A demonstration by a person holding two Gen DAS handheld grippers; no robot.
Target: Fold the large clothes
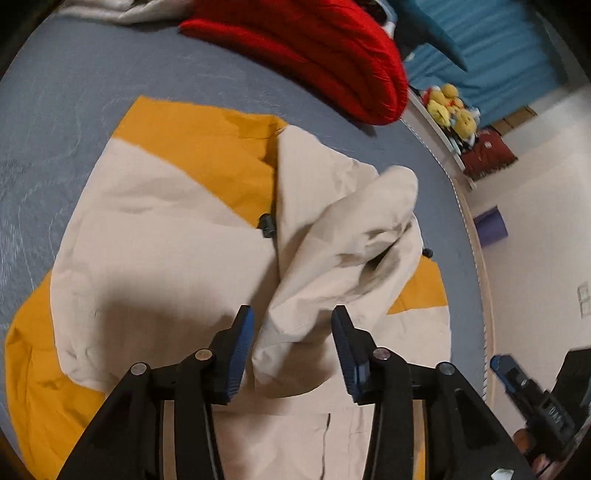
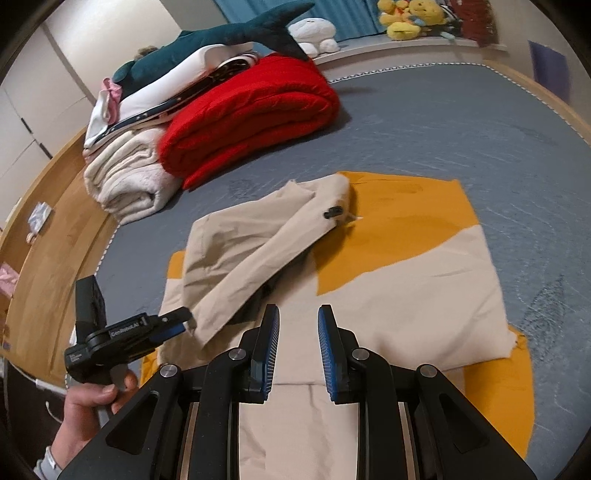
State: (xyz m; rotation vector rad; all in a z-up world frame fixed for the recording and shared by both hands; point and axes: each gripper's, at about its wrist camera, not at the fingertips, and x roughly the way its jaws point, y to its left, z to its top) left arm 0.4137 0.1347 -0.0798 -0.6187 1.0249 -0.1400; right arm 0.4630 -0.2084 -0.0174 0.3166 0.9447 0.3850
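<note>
A beige and yellow jacket (image 1: pixel 166 240) (image 2: pixel 406 295) lies spread on the grey-blue bed (image 1: pixel 74 92) (image 2: pixel 443 122). One beige sleeve (image 1: pixel 343 229) (image 2: pixel 251 251) is folded across its body, rumpled. My left gripper (image 1: pixel 291 314) hovers at the sleeve's cuff end, jaws apart, with a loose fold of the sleeve between the pads but not pinched. In the right wrist view the left gripper (image 2: pixel 184 315) sits at the cuff edge, held by a hand (image 2: pixel 92 402). My right gripper (image 2: pixel 297 314) stands over the jacket's lower body, jaws a little apart, nothing between them; it shows blurred (image 1: pixel 517 376) in the left wrist view.
A folded red blanket (image 1: pixel 314 48) (image 2: pixel 251 110) and a rolled cream blanket (image 2: pixel 125 181) lie at the far side of the bed, under a shark plush (image 2: pixel 221 37). Yellow plush toys (image 1: pixel 448 107) (image 2: pixel 406 18) sit on a shelf. Wooden floor (image 2: pixel 55 229) runs beside the bed.
</note>
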